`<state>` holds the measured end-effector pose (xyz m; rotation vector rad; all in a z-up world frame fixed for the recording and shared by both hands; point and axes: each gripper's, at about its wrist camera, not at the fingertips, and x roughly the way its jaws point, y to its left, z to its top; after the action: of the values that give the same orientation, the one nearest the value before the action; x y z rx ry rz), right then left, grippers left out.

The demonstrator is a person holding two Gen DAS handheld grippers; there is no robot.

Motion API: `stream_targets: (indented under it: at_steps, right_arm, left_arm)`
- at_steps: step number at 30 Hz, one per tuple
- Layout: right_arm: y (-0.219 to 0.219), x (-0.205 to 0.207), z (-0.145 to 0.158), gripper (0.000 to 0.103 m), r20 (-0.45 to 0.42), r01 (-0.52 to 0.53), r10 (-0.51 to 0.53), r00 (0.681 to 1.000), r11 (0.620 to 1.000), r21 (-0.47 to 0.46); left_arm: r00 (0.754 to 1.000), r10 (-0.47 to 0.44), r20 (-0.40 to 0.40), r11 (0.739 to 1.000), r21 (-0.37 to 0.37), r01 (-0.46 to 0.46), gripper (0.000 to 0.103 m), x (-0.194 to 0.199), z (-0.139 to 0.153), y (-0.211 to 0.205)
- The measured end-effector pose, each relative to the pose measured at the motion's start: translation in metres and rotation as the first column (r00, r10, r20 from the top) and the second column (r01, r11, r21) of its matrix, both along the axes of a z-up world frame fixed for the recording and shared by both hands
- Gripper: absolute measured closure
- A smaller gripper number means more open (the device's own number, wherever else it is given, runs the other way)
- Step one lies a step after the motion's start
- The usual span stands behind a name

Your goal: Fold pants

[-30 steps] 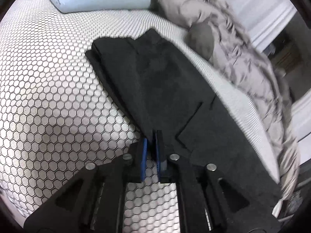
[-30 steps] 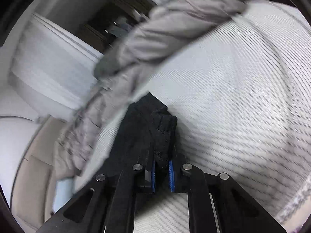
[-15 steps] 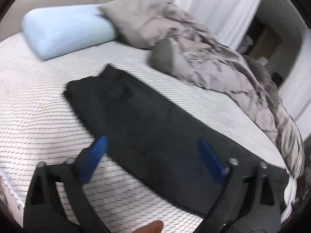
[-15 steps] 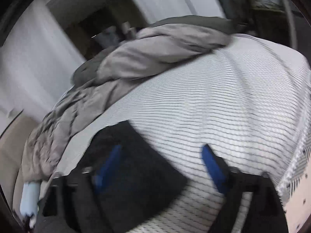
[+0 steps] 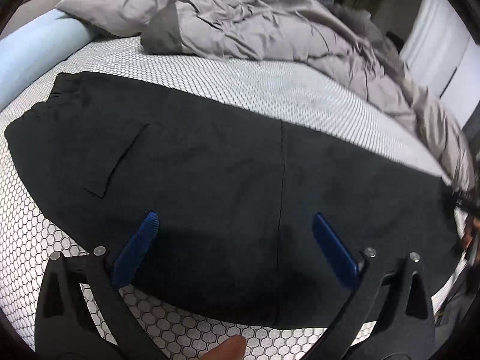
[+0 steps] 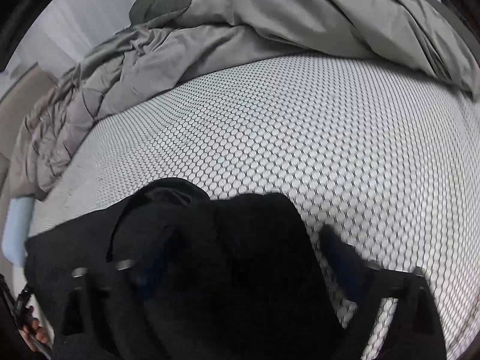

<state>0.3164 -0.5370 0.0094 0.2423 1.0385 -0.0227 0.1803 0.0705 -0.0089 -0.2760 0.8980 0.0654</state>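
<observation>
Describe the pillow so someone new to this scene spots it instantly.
Start at the bed with the honeycomb-patterned mattress cover, where black pants lie flat. The pale blue pillow sits at the far left edge, beyond the waistband end, beside the crumpled grey duvet; it is the only smooth, light-blue item.

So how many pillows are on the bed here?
1: a light blue pillow at the head of the white honeycomb-patterned mattress, partly under the crumpled grey duvet, which may hide others.
</observation>
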Motion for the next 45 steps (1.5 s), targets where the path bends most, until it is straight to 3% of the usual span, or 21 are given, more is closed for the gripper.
stream_targets:
  at_steps: [1, 2, 6, 7, 8, 10, 14, 17, 20, 21, 24, 27, 30, 31, 34, 37, 39, 40, 42, 43, 45]
  right_arm:
    - [0.008, 0.004, 0.001, 0.040, -0.003, -0.015, 0.014, 1.000, 0.999, -0.050]
    - [0.008, 0.004, 0.001, 0.053, -0.003, -0.015, 0.014, 1.000, 0.999, -0.050]
    - [0.025, 0.028, -0.012, 0.053, -0.023, 0.014, -0.019, 1.000, 0.984, -0.176]
    - [0.025, 0.028, -0.012, 0.047, -0.023, 0.014, -0.019, 1.000, 0.984, -0.176]
    - [0.027, 0.037, -0.023, 0.031, -0.047, 0.027, -0.038, 0.998, 0.975, -0.220]
    - [0.033, 0.045, -0.039, 0.027, -0.102, 0.015, -0.046, 0.994, 0.957, -0.289]
    - [0.046, 0.015, 0.003, 0.019, 0.000, 0.039, -0.041, 0.999, 0.943, -0.329]
    - [0.074, -0.035, 0.037, 0.000, 0.126, 0.016, 0.033, 0.991, 0.932, -0.362]
    - [0.105, -0.083, 0.048, 0.000, 0.185, -0.069, 0.129, 0.974, 0.951, -0.301]
    - [0.136, -0.101, 0.035, 0.000, 0.161, -0.193, 0.225, 0.961, 0.963, -0.190]
    - [0.161, -0.107, 0.017, 0.000, 0.141, -0.271, 0.288, 0.947, 0.954, -0.129]
    - [0.200, -0.107, -0.019, 0.000, 0.086, -0.401, 0.414, 0.906, 0.905, -0.141]
    - [0.221, -0.105, -0.054, 0.000, -0.020, -0.478, 0.498, 0.867, 0.818, -0.320]
    - [0.221, -0.110, -0.053, 0.000, 0.001, -0.486, 0.518, 0.855, 0.803, -0.346]
    - [0.194, -0.113, -0.044, 0.000, 0.010, -0.426, 0.464, 0.886, 0.820, -0.382]
    - [0.130, -0.118, -0.039, 0.001, 0.026, -0.248, 0.290, 0.957, 0.859, -0.448]
    - [0.085, -0.120, -0.035, 0.001, 0.054, -0.066, 0.111, 0.992, 0.849, -0.524]
    - [0.069, -0.121, -0.033, 0.001, 0.077, -0.011, 0.061, 0.995, 0.849, -0.528]
    - [0.047, -0.124, -0.028, 0.001, 0.100, 0.007, 0.040, 0.994, 0.899, -0.438]
    - [0.048, -0.124, -0.027, 0.000, 0.107, 0.013, 0.037, 0.994, 0.901, -0.434]
    - [0.063, -0.127, -0.016, 0.000, 0.142, 0.028, 0.059, 0.988, 0.840, -0.541]
  left_arm:
    - [1.000, -0.009, -0.010, 1.000, 0.017, 0.010, 0.001, 0.004, -0.005, -0.001]
    - [1.000, -0.019, -0.020, 0.999, 0.032, 0.020, 0.001, 0.007, -0.008, -0.004]
    - [0.997, -0.049, -0.066, 0.997, 0.060, 0.053, 0.001, 0.018, -0.019, -0.011]
    - [0.996, -0.050, -0.068, 0.996, 0.072, 0.055, 0.001, 0.018, -0.019, -0.014]
    - [0.996, -0.052, -0.066, 0.995, 0.084, 0.058, 0.001, 0.019, -0.019, -0.016]
    - [0.996, -0.063, -0.063, 0.994, 0.089, 0.068, 0.001, 0.016, -0.016, -0.017]
    - [0.987, -0.155, 0.031, 0.985, 0.075, 0.153, 0.001, -0.001, 0.008, -0.039]
    - [0.956, -0.287, 0.068, 0.956, 0.086, 0.281, 0.001, -0.005, 0.019, -0.088]
    - [0.896, -0.436, 0.077, 0.899, 0.073, 0.431, 0.001, -0.002, 0.022, -0.146]
    - [0.879, -0.471, 0.073, 0.881, 0.071, 0.467, 0.001, -0.002, 0.021, -0.161]
    - [0.838, -0.546, 0.003, 0.835, 0.076, 0.544, 0.001, 0.001, 0.006, -0.200]
    - [0.821, -0.562, -0.099, 0.813, 0.120, 0.570, 0.001, 0.001, -0.020, -0.215]
    - [0.800, -0.592, -0.092, 0.789, 0.136, 0.599, 0.001, -0.008, -0.021, -0.211]
    - [0.802, -0.590, -0.095, 0.791, 0.134, 0.598, 0.001, -0.009, -0.021, -0.207]
    - [0.824, -0.556, -0.106, 0.812, 0.140, 0.566, 0.000, -0.012, -0.022, -0.181]
    - [0.846, -0.522, -0.105, 0.835, 0.139, 0.533, 0.000, -0.012, -0.021, -0.155]
    - [0.869, -0.484, -0.104, 0.860, 0.126, 0.494, 0.000, -0.009, -0.019, -0.135]
    - [0.880, -0.464, -0.105, 0.871, 0.124, 0.474, 0.000, -0.008, -0.018, -0.126]
    - [0.898, -0.429, -0.097, 0.891, 0.120, 0.438, 0.001, -0.009, -0.012, -0.117]
    - [0.908, -0.411, -0.082, 0.903, 0.102, 0.418, 0.001, -0.005, -0.007, -0.116]
    - [0.912, -0.411, -0.009, 0.911, 0.031, 0.411, 0.001, 0.004, 0.011, -0.122]
